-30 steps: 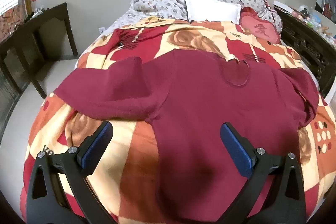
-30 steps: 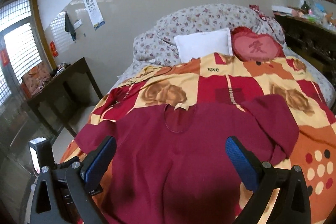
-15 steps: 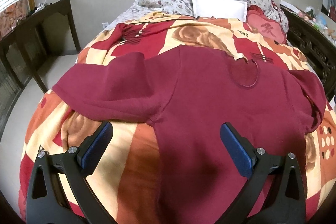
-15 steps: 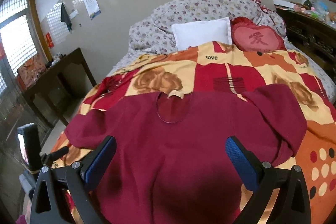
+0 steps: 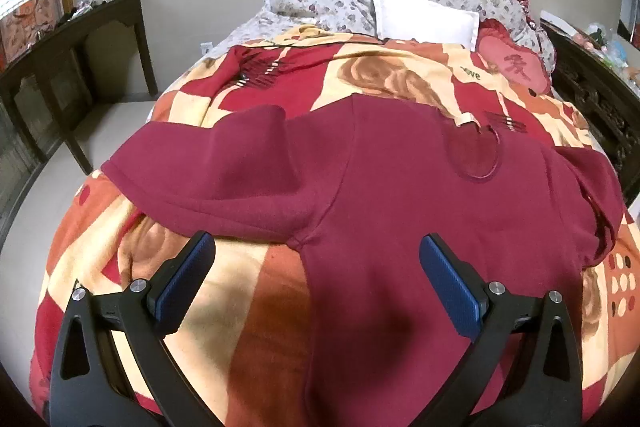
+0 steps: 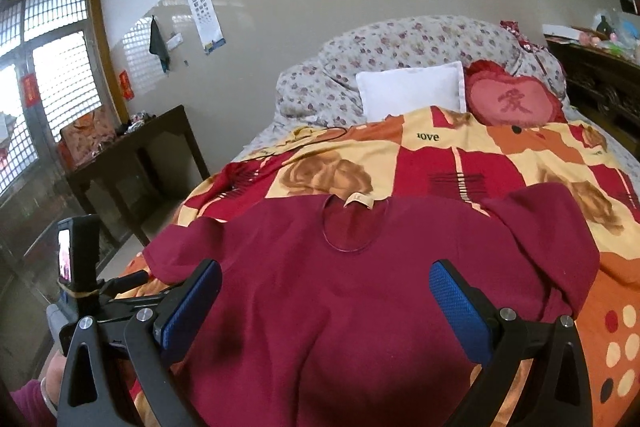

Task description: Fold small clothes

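Closing in on the maroon sweatshirt (image 5: 400, 187), flat and unfolded on the bed's blanket (image 5: 256, 307).
Left hand-held gripper (image 5: 316, 269) nearer its left armpit, right hand-held gripper (image 6: 326, 291) nearer the chest; both released, nothing grasped yet.

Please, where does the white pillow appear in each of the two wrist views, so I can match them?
Left wrist view: the white pillow is at upper centre-right, against the floral bedding.
Right wrist view: the white pillow is at upper centre, just left of the red heart cushion.
Shared landmark: the red heart cushion lies beside it in both.
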Available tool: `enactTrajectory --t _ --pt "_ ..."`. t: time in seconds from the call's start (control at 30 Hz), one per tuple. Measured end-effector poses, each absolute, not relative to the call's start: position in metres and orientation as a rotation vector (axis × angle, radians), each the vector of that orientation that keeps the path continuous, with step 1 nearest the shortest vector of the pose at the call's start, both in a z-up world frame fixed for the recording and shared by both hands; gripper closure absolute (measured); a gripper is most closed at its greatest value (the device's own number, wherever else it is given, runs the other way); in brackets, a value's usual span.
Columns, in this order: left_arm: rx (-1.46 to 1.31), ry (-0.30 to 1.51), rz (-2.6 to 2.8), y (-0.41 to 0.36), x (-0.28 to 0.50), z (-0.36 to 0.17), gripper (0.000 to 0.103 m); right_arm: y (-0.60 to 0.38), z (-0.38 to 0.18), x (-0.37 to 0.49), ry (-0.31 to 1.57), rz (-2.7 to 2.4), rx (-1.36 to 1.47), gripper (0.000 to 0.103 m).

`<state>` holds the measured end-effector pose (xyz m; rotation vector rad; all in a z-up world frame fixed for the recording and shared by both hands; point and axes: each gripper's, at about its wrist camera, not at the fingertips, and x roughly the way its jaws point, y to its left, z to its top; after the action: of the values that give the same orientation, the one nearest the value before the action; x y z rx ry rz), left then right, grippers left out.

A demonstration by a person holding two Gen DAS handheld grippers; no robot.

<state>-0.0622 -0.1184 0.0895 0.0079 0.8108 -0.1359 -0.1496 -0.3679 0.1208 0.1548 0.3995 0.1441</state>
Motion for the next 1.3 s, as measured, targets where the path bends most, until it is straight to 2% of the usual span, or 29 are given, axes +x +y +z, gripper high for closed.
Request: enactTrajectory --t 0.17,0.43,0.67,0.9,1.3 --pt "0.005 0.826 -0.138 -0.121 -0.059 0.087 0.000 -0.374 0.112 -0.144 0.443 0.117 0.186 0.000" --pt "0.013 0.842 -0.150 -0.123 -0.057 0.083 0.000 -0.367 0.121 -0.157 0.340 0.056 0.100 0.000" --pt "0.008 0.848 -0.142 -0.123 -0.054 0.080 0.000 -0.372 0.095 -0.129 0.505 0.159 0.247 0.000" --pt "0.017 0.852 -0.140 -0.123 -0.054 0.077 0.000 -0.366 0.093 -0.124 0.486 0.078 0.176 0.000" --pt "0.025 0.866 -0.160 -0.133 -0.053 0.076 0.000 -0.357 0.088 -0.106 0.565 0.070 0.158 0.000"
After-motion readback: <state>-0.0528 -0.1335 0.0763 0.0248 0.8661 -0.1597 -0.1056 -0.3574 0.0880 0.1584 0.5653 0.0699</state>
